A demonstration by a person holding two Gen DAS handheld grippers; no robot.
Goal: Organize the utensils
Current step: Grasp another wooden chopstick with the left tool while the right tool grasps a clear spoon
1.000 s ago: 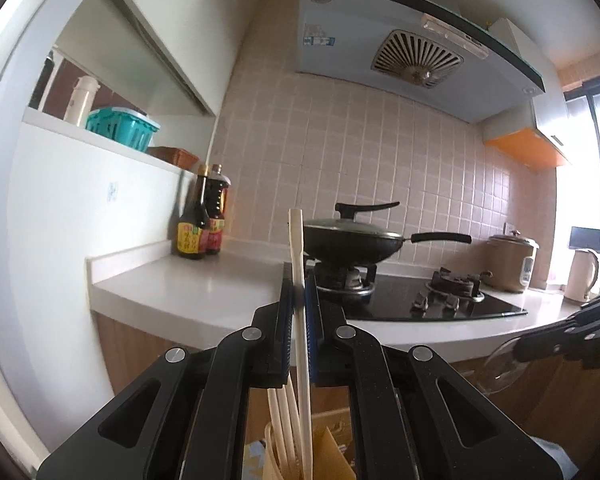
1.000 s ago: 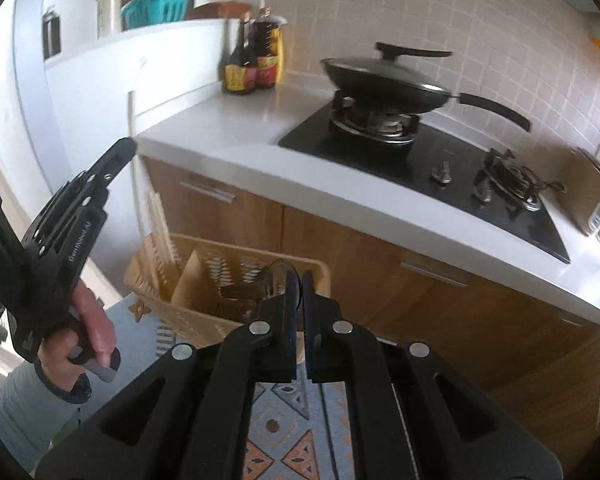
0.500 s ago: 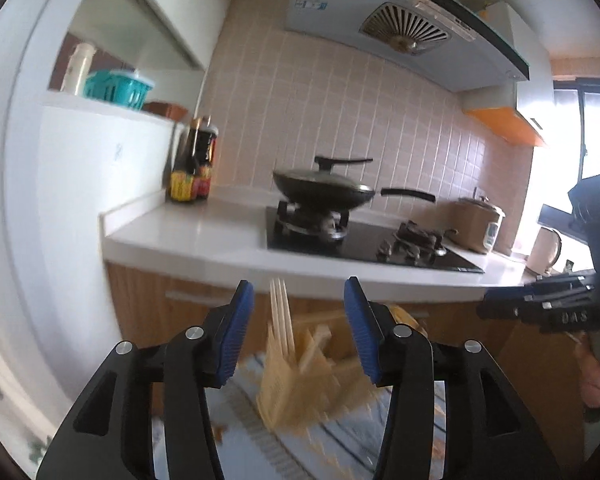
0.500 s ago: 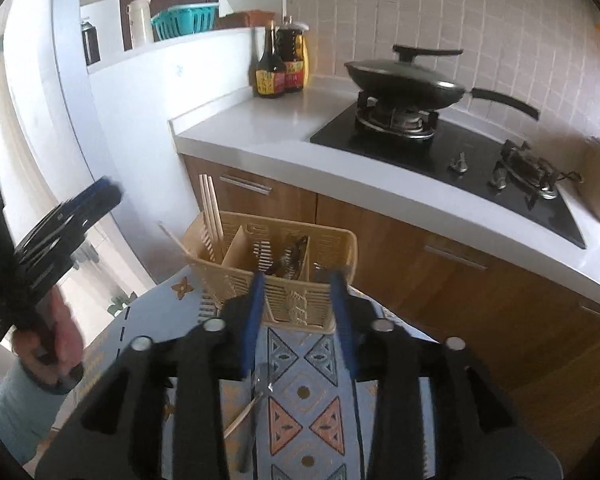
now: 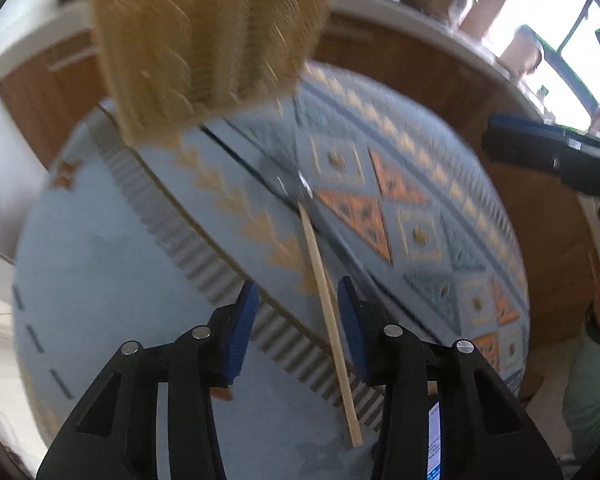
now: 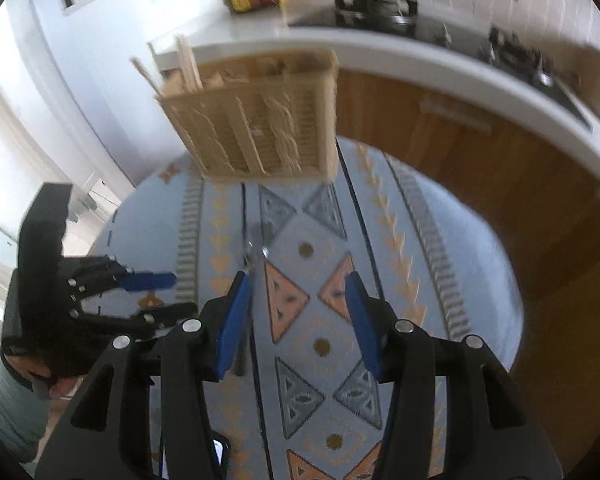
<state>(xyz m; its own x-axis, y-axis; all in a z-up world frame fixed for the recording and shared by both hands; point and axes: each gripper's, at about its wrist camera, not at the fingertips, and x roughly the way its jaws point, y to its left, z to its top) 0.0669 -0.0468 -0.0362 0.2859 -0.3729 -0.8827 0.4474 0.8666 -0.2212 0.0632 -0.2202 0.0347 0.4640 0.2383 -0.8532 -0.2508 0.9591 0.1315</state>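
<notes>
Underfoot, so to speak, lies a pale blue round table cloth (image 6: 452, 240) patterned with orange and grey triangles, and beyond its far edge run wooden cabinet fronts under a white counter (image 6: 380, 56) with a black hob and a pan. At the far side of the cloth stands a woven utensil basket (image 6: 260, 120) with chopsticks leaning in its left compartment. A single wooden chopstick (image 5: 328, 312) lies flat on the cloth, and a dark-handled metal utensil (image 6: 247, 280) lies just beyond it, too blurred to name. The left gripper (image 5: 296, 324) points steeply down, its jaws partly apart and just closing a little, the chopstick between the pads but unclamped. The right gripper (image 6: 296, 304) has just been opening and holds nothing, its left pad near the metal utensil.
</notes>
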